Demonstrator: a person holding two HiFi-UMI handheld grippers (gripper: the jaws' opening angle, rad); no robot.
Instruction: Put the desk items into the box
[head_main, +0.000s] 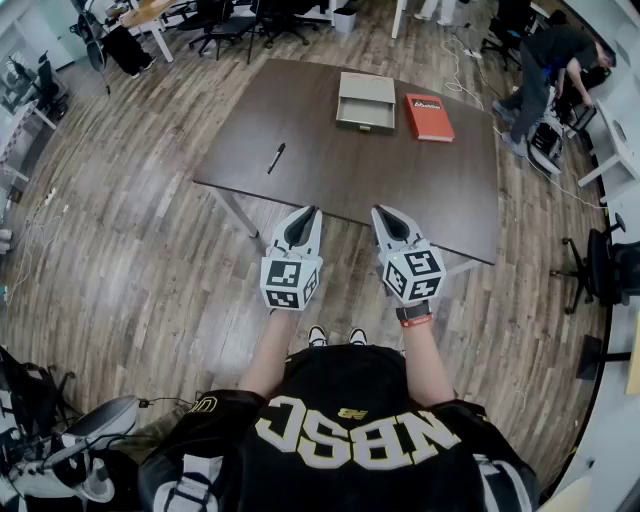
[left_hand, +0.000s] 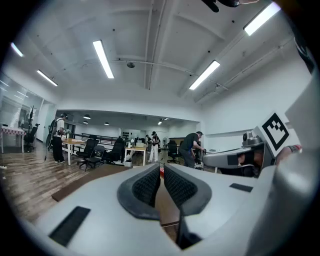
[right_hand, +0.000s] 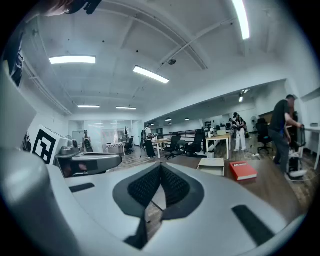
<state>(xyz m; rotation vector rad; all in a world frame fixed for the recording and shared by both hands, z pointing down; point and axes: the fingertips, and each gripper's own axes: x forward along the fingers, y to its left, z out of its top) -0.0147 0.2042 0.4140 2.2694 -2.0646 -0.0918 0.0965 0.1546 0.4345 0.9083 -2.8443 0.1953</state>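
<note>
Desk items all lie outside the box, so the task looks not yet begun. On the left part of the dark brown rectangular table (head_main: 330, 190) lies a slim black pen (head_main: 276, 158), alone and well apart from the rest. At the far edge sits the shallow, open, grey-beige box (head_main: 364, 125), which looks empty, and just to its right lies a red hardcover book (head_main: 428, 116).

Both grippers hang at the near edge of the table, well short of every item. The left gripper (head_main: 305, 213) has its dark ribbed fingers (left_hand: 145, 187) pressed almost together with nothing between them. The right gripper (head_main: 385, 212) is likewise closed and empty, its fingers (right_hand: 175, 186) meeting at the tips.

The step in hand is, I judge, the first reach. Next, one gripper must spread its fingers and travel forward. The pen suits the left gripper and the book the right; the book's wide cover would call for an edge grip.
</note>
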